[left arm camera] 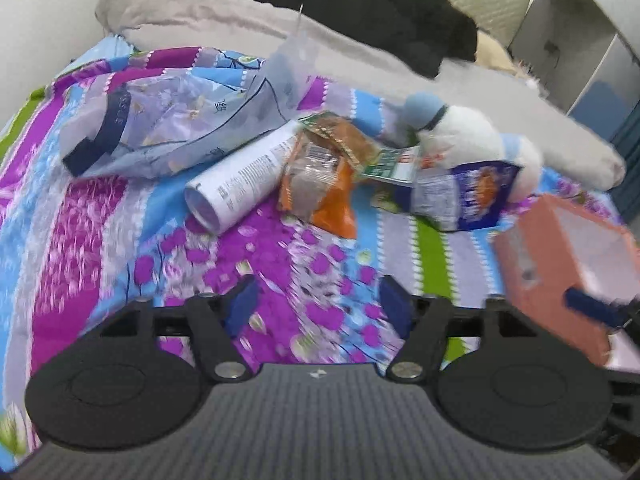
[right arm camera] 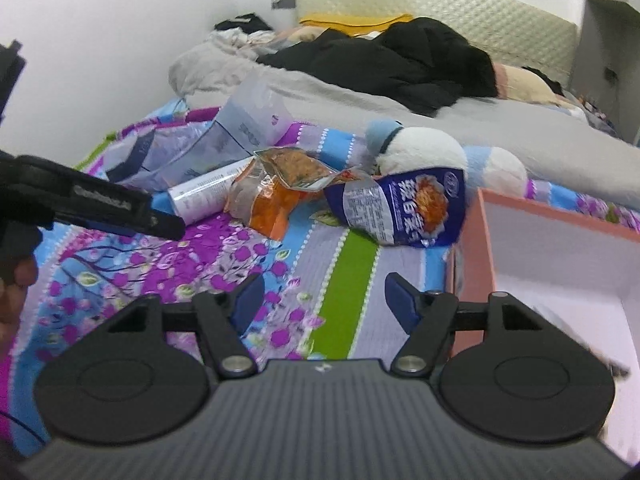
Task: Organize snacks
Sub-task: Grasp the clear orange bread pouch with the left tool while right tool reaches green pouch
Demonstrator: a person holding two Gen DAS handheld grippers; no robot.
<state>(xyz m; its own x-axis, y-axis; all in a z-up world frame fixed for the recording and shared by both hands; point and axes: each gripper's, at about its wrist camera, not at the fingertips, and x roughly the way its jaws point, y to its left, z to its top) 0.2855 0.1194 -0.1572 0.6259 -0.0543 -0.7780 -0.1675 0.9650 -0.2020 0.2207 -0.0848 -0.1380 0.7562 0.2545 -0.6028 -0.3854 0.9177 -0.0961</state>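
I see a bed covered by a striped floral sheet in purple, blue and green, with a grey blanket and a heap of black clothing lying further back near the padded headboard.

On the right edge of the sheet sits a pink box with a white inside, open at the top. Nothing shows inside the visible part of it.

A crumpled clear plastic bag with dark handles lies at the far left of the pile. A white and blue soft toy lies behind the snacks.

The snacks lie loose in a cluster mid-sheet, none in the box. A blue packet lies nearest the box, just beside its wall. An orange packet lies to its left, touching a white tube resting on its side. A green packet shows between the orange and blue ones, partly covered.

My left claw is released, nothing between its blue pads, above bare sheet short of the pile. My right claw is likewise released and empty, just left of the box.
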